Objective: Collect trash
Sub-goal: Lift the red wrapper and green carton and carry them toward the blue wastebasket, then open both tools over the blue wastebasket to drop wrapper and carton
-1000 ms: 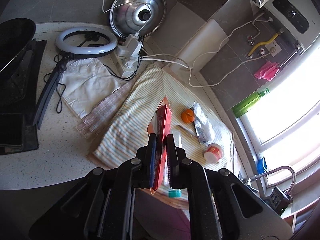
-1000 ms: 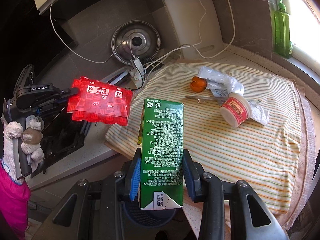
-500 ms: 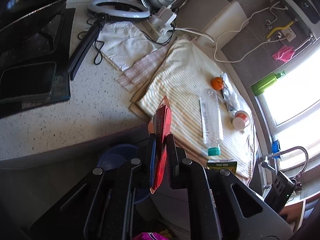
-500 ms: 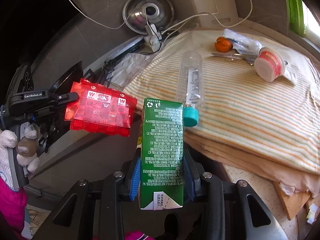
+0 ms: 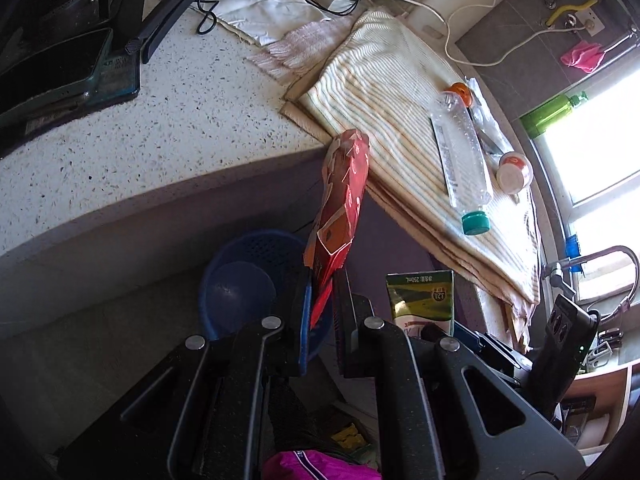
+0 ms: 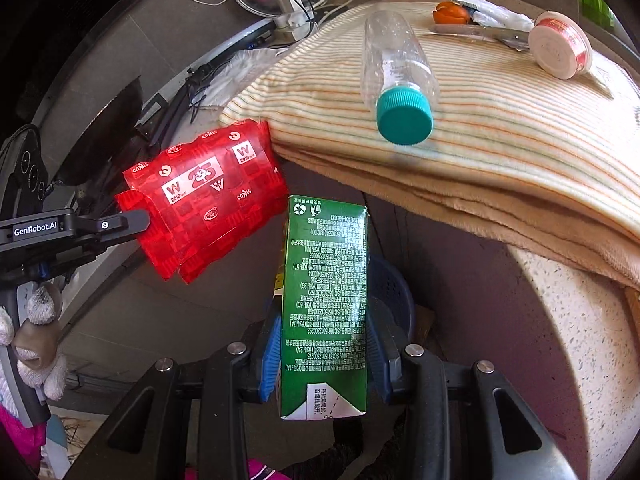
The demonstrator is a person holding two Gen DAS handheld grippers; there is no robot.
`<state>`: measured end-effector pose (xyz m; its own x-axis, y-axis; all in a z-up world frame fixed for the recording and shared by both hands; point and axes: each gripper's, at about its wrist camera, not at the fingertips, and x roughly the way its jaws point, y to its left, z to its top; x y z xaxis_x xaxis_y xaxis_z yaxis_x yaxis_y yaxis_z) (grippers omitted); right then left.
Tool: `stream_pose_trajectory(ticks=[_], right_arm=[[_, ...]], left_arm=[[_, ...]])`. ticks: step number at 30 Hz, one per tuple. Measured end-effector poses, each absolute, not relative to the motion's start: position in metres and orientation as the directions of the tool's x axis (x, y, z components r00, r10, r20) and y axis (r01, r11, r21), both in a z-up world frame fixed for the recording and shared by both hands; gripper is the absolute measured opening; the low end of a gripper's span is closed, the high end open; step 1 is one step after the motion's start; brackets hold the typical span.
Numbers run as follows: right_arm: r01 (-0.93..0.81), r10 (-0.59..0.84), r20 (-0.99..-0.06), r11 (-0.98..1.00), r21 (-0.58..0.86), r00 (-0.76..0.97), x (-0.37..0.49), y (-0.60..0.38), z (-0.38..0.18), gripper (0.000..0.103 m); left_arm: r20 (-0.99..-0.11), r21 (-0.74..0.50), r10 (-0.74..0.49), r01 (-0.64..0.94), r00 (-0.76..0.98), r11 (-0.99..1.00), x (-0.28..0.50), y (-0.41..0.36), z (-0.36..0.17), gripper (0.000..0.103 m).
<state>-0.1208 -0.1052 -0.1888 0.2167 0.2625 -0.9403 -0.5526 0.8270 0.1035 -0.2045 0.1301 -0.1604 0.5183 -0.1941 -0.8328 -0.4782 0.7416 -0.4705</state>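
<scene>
Far left in the right wrist view: left claw [image 6: 136,220] clamped on one end of a red wrapper [image 6: 204,196], flattened and printed with white logos, held out in the air past the desk [image 5: 132,136] edge. In the left wrist view, same red wrapper [image 5: 340,200] seen edge-on, pinched between the two fingers and rising past the speckled desk rim. Directly behind and below it, a blue basket [image 5: 240,280] on the floor, round and perforated, partly hidden by the wrapper and claw.

Center: right claw [image 6: 324,344] closed tight on a green carton [image 6: 324,300], upright between blue-padded fingers, white print facing the camera. Blue basket rim [image 6: 394,292] peeking out behind the carton, so carton probably above it, though depth hard to judge. In the left wrist view, carton top [image 5: 420,296] visible just right of the left claw, below the desk edge.

Right: striped cloth [image 6: 500,120] draped over the desk and hanging past its edge. On it, a clear plastic bottle [image 6: 396,68] lying on its side, teal cap toward the edge. Farther back, an orange peel [image 6: 450,14], a crumpled clear wrapper [image 6: 496,16] touching it, and a small white cup [image 6: 560,50] tipped on its side.
</scene>
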Motion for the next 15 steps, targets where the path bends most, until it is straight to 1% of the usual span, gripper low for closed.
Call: stream_pose_trajectory(ticks=[15], right_arm=[[-0.534, 0.206, -0.958, 0.842, 0.069, 0.201, -0.116, -0.099, -0.227, 0.038]], left_arm=[[-0.853, -0.470, -0.234, -0.492, 0.466, 0.733, -0.216, 0.116, -0.194, 0.007]])
